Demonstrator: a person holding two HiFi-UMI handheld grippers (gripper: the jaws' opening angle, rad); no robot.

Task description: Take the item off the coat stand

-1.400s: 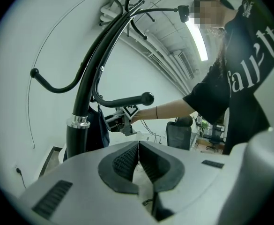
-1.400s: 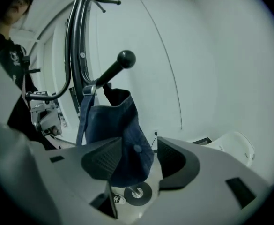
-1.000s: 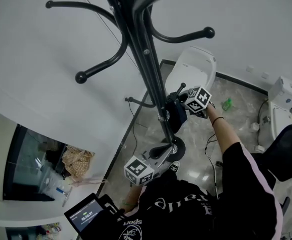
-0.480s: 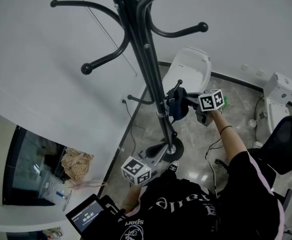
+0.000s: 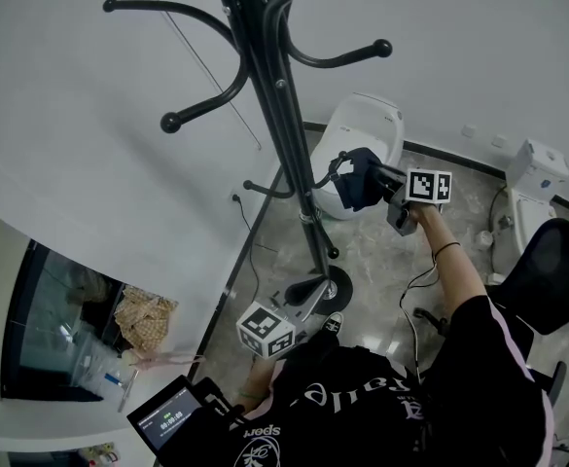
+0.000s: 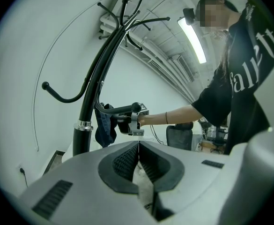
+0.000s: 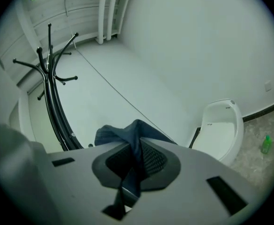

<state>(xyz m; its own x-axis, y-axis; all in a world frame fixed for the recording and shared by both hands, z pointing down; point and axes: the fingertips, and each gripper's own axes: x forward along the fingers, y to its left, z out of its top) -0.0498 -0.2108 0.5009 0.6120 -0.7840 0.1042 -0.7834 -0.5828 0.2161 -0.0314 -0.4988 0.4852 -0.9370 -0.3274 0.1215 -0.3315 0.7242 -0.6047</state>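
Observation:
The black coat stand point(image 5: 282, 115) rises through the middle of the head view, its curved hooks spreading out. A dark blue cloth point(image 5: 355, 180) hangs to the right of the pole, level with a low hook. My right gripper point(image 5: 370, 175) is shut on it; the jaws have just been closing, with the cloth between them. In the right gripper view the cloth point(image 7: 127, 132) bunches over the pads, and the stand point(image 7: 52, 97) is far left. My left gripper point(image 5: 308, 298) stays low near the stand's base, jaws shut and empty point(image 6: 138, 144). Its view shows the cloth point(image 6: 104, 125) beside the pole.
A white toilet-like fixture point(image 5: 367, 129) stands against the wall behind the cloth, and another white unit point(image 5: 535, 178) at the right. A black chair point(image 5: 547, 270), floor cables and the stand's round base point(image 5: 331, 286) lie nearby. A green bottle point(image 7: 266, 144) sits on the floor.
My right gripper has risen and moved right, away from the pole, carrying the blue cloth, and its wrist has rolled. The left gripper has stayed put.

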